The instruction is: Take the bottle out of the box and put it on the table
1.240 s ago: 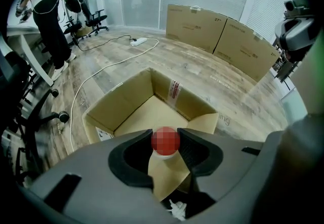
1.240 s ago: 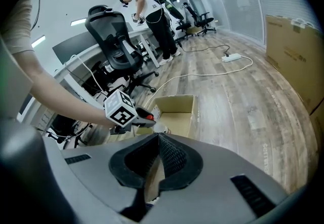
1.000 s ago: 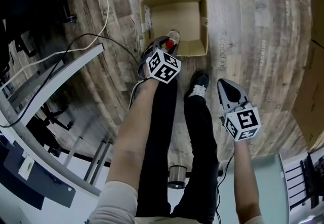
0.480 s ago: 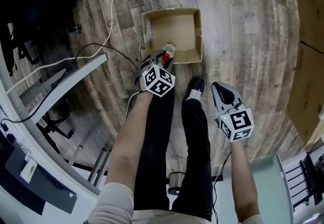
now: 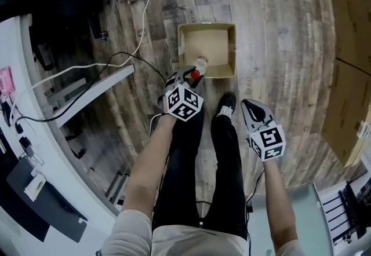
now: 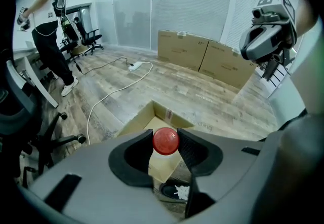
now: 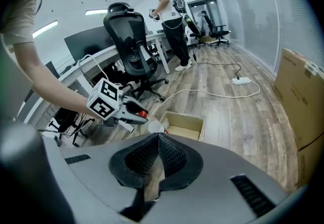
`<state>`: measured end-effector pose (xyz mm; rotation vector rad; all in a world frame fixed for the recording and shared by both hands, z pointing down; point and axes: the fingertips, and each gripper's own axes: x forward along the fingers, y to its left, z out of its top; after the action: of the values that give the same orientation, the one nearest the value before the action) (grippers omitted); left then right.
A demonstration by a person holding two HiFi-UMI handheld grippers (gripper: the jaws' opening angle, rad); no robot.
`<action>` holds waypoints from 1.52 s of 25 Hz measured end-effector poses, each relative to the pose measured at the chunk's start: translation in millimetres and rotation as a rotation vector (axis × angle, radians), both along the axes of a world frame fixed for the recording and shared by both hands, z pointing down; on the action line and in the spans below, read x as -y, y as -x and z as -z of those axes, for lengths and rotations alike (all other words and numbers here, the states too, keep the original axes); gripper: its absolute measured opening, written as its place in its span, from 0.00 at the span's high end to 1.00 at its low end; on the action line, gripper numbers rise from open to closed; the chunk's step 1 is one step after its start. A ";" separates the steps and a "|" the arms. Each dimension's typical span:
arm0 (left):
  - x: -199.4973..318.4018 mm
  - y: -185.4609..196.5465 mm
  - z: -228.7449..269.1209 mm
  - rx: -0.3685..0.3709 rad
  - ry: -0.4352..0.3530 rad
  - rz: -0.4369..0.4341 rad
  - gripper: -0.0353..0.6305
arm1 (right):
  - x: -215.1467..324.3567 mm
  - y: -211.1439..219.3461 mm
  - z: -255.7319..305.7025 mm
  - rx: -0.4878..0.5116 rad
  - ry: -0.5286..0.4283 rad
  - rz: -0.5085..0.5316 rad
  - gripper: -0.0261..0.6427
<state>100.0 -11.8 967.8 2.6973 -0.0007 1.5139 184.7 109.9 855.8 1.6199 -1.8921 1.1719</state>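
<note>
Gripping the bottle (image 6: 166, 140) at its red cap, left gripper (image 5: 192, 74): jaws partly apart, pads pressed on either side of the cap. Bottle location: in the air, over the near edge of the cardboard box (image 5: 223, 69) on the wooden floor (image 5: 278, 29). Right gripper (image 7: 158, 139): jaws closed together, nothing between them, well apart from the bottle.

Black trousers (image 5: 186, 168), pale short sleeve (image 5: 132, 235), black-white shoe (image 5: 226, 105).
</note>
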 end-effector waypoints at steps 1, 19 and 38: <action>0.0 2.6 11.4 -0.006 0.000 -0.006 0.71 | 3.1 3.9 6.0 -0.001 -0.004 0.011 0.90; 1.5 89.0 225.5 -0.120 0.002 0.157 0.71 | 51.1 69.6 139.1 -0.015 -0.073 0.112 0.90; 31.0 196.3 433.4 -0.282 -0.140 0.510 0.71 | 113.7 196.5 314.3 0.054 -0.251 0.355 0.90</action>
<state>-96.3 -42.8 534.4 2.6899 -0.7440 1.0136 -11.8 -3.8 541.5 1.2990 -2.3186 0.8667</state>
